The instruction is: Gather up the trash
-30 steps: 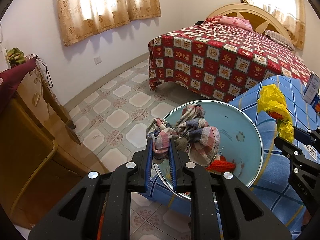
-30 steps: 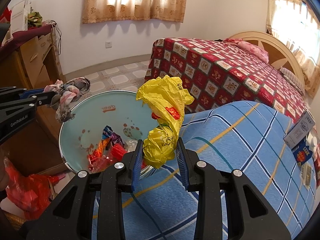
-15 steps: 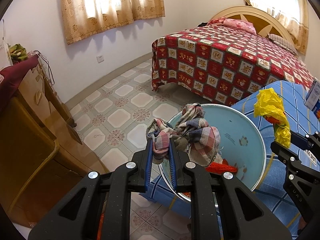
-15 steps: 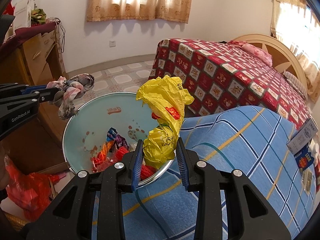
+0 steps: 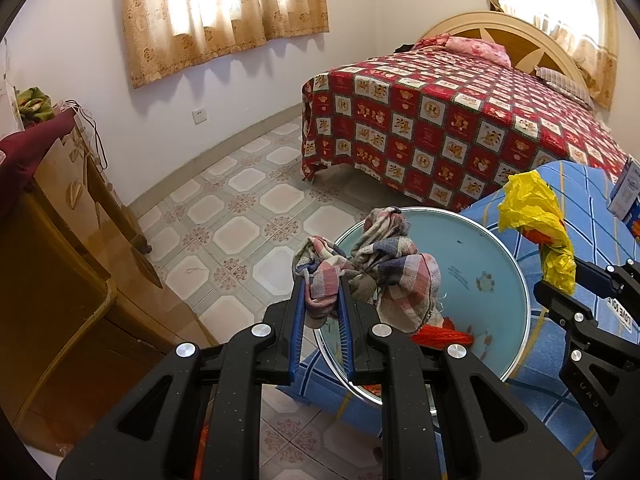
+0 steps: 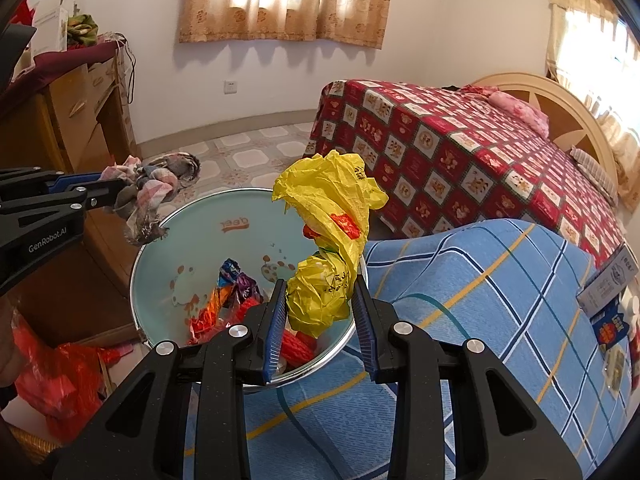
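Note:
My left gripper (image 5: 322, 284) is shut on a crumpled plaid rag (image 5: 384, 260), held over the near rim of a pale blue basin (image 5: 480, 264). The rag also shows in the right wrist view (image 6: 156, 188) at the basin's left rim. My right gripper (image 6: 320, 288) is shut on a crumpled yellow plastic bag (image 6: 328, 240), held above the basin's right edge (image 6: 168, 240). The bag shows in the left wrist view (image 5: 536, 220) too. Red and coloured wrappers (image 6: 224, 300) lie inside the basin.
The basin sits on a blue checked cloth surface (image 6: 480, 300). A bed with a red patterned cover (image 5: 460, 120) stands beyond. A wooden cabinet (image 5: 60, 240) is at the left. A red bag (image 6: 56, 372) lies low left. Boxes (image 6: 612, 280) rest on the cloth at right.
Both grippers have shifted a little over the basin, still holding the rag and the yellow bag. The right gripper's jaws now stand slightly wider around the bag.

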Motion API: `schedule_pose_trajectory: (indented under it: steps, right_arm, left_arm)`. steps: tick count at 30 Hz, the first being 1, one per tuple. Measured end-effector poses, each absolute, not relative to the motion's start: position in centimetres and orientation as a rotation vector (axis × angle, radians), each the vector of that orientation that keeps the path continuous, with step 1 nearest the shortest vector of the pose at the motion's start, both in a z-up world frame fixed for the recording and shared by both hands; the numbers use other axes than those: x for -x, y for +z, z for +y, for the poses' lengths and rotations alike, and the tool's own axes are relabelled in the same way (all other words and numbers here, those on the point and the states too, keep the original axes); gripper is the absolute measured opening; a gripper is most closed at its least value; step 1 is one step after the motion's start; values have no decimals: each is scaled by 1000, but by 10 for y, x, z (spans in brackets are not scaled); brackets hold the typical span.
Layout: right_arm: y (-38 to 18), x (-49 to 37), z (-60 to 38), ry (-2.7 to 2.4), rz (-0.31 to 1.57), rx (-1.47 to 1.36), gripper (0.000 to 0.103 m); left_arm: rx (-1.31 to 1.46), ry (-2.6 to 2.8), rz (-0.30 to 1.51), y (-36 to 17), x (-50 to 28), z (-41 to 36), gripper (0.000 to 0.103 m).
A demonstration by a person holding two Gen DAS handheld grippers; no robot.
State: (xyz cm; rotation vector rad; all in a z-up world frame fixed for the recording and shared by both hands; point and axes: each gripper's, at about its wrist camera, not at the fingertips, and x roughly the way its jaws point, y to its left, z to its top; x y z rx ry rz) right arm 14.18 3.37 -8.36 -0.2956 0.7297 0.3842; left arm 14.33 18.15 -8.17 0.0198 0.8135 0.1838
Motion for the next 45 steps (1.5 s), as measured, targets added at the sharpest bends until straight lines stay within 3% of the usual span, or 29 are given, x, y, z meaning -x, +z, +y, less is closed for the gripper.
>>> schedule_pose_trajectory:
  steps: [9,13,16,18,20,22,28,34,45]
  right_arm:
    - [-82,-145,38,396,724,293,33]
    - [-81,-146,36,407,701,271,38]
    - [-79,-144,33,399,686,260,59]
    - [-77,-142,32,393,683,256,61]
    - [-71,-136,25,380,670,230,68]
    - [-64,-128,18,366,654,205,73]
    - [-42,-87,-7,302,554,163,83]
    - [-24,-54,-29,237,474,138,89]
    - [-5,-33,-57,184,426,117,90]
  left_arm:
    - [-16,160,811,-80,-145,171,17]
    - [-13,142,800,-77,-143,169,25]
    - [-18,136,782,-74,-139,167,38]
    - [-16,128,773,-71,-136,167,47]
    - [-17,124,759,-67,-131,167,65]
    - [-23,124,745,-64,-126,168,75]
    - [-58,133,659,-41,-99,163,97]
    - [-57,132,588,-14,-79,158,97]
    - [-51,101,561,2,-65,154,97]
